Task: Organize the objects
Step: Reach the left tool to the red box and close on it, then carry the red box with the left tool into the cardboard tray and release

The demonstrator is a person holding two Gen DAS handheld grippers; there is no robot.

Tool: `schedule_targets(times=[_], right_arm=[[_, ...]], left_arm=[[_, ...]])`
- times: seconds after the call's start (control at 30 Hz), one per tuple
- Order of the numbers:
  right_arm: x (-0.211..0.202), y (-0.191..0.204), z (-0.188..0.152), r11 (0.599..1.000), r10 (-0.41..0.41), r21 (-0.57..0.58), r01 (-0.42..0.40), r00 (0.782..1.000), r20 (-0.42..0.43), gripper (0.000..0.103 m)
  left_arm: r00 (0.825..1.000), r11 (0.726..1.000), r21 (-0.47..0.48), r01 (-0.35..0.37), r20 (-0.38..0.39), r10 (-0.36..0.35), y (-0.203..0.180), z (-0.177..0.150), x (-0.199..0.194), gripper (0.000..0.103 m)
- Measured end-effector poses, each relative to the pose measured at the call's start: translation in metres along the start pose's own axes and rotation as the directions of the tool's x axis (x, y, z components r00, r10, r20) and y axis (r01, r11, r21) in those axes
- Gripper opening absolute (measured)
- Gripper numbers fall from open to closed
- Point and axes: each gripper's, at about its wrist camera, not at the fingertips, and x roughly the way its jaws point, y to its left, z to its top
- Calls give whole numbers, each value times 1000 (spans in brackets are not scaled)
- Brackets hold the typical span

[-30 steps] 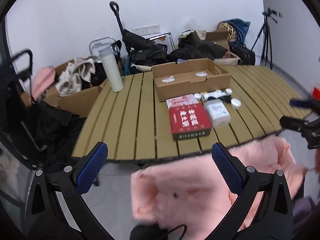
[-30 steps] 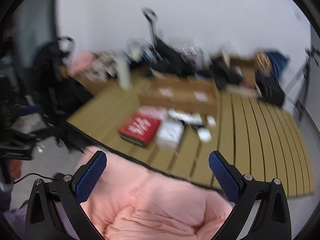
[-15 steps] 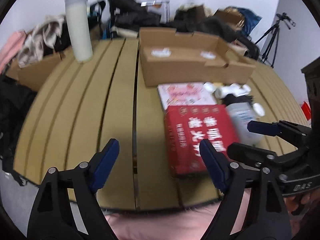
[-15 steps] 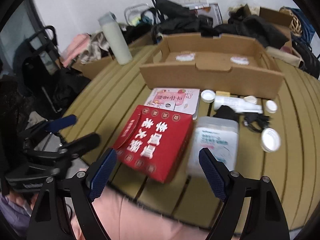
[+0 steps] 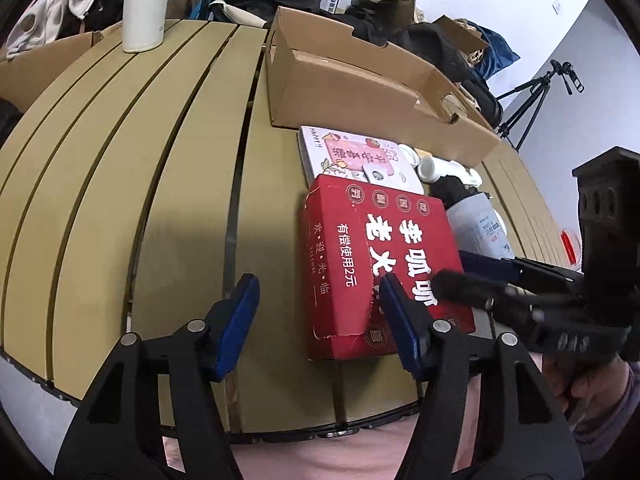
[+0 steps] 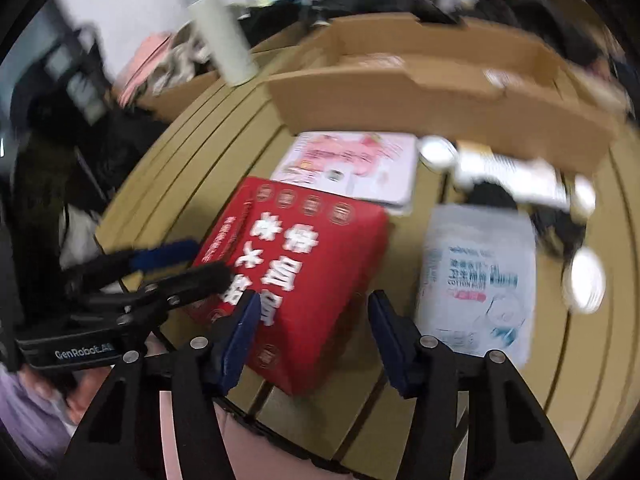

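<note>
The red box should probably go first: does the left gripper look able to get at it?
Probably yes: the red box lies at the table's near edge just beyond the closing left gripper, nothing lying on it, though the right gripper crowds its other side.

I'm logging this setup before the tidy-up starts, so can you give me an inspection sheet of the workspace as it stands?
Surface: slatted wooden table, tan.
Job's things: red box near the front edge; pink-printed flat box behind it; cotton-swab pack to its right; open cardboard tray at the back.
Clutter: white caps and a white tube by the tray; tall white bottle far left.
Grippers: left gripper and right gripper both closing over the red box's near end, pads not pressing it.
Cables: dark bundle, blurred.
Surroundings: bags, clothes, tripod.
</note>
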Motion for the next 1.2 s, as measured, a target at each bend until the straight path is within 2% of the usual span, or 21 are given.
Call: schedule_targets(times=[0.03,0.07,0.1,0.13,0.2,0.27,0.33,0.4,0.5,0.6,0.63,0.7,0.77,0.83,0.9,0.97,1.07,1.1,1.17,1.2], right_arm=[[-3,-7,0,1000,-5,21,5,1000,11,58],[-3,-11,1,999,2,32,-2,1000,14,58],[-4,-12,1,999,10,33,-10,1000,16,57],[-4,-11,0,1000,12,27,-13,1000,15,53],[-3,-10,-2,997,66,41,-66,998,6,44],[-9,-6,-8,998,52,37,-52,999,7,44],[-22,-1,-13,999,30,37,-30,1000,10,44],[-43,4,-14,1000,19,20,-20,998,53,44],[-69,4,-2,1000,25,16,-27,995,97,44],[-80,-8,34,998,51,22,-54,991,127,44],[-82,-16,56,998,51,20,-54,989,138,44],[-74,-21,91,998,51,22,-55,988,146,44],[-57,-32,140,999,37,20,-40,990,138,44],[-31,-40,178,1000,12,26,-15,993,118,44],[-7,-43,203,1000,-6,6,5,995,96,43],[24,-48,228,999,-32,-5,33,997,72,43],[71,-61,254,999,-8,34,7,1000,23,43],[86,-67,258,998,4,64,-4,1000,-3,43],[109,-77,256,994,35,102,-29,998,-60,43],[115,-81,253,994,41,108,-33,997,-72,43]], left_arm=[[1000,1000,4,10,-1,-10,-3,1,1,51],[1000,1000,5,26,-6,-26,-6,2,3,40],[999,999,2,47,-9,-47,-9,1,4,37],[999,999,-3,51,-8,-51,-14,0,4,36],[1000,1000,0,15,10,-15,-21,-3,1,36],[999,1000,3,4,34,-4,-30,-11,-8,32],[998,1000,3,21,63,-21,-39,-17,-23,32],[995,999,-2,44,91,-43,-48,-14,-37,32],[989,998,-7,61,133,-59,-58,14,-53,32],[986,996,-10,85,146,-83,-60,70,-53,32],[985,996,0,85,150,-84,-59,94,-49,32],[985,996,15,83,148,-84,-55,135,-38,32],[990,998,6,66,126,-66,-45,177,-19,32],[993,1000,-11,11,115,-9,-33,211,9,32],[997,998,-36,-43,68,45,-17,236,43,32],[993,992,-54,-112,43,114,-3,248,68,30],[983,981,-79,-180,14,181,17,259,97,35],[984,981,-79,-175,16,177,20,260,100,40],[992,990,-84,-110,45,114,25,260,98,57],[993,992,-81,-94,65,99,24,259,93,60]])
